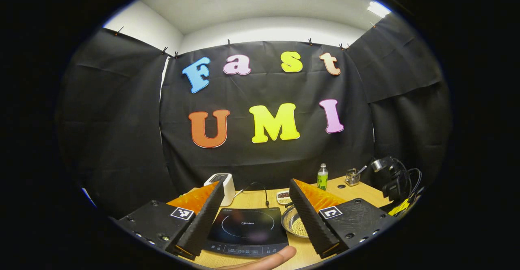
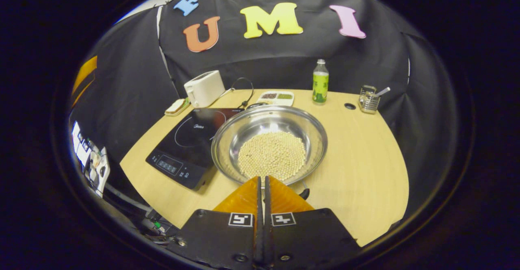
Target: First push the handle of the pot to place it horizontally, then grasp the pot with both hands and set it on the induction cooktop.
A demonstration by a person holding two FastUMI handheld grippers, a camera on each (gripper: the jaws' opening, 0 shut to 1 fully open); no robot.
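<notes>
A brand name, "Midea", is showing in pale letters inside the ring printed on the black induction cooktop (image 1: pixel 246 229), and it is appearing again, tilted, on that cooktop in the right gripper view. Square black-and-white coded tags are sitting on each gripper's body, carrying patterns rather than words. The green label on the bottle (image 2: pixel 320 82) is staying too small to read.

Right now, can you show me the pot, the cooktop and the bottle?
pot (image 2: pixel 308 129): right gripper view, bare inner wall on its right side.
cooktop (image 2: pixel 187 140): right gripper view, dark glass top.
bottle (image 2: pixel 320 87): right gripper view, its label.
</notes>
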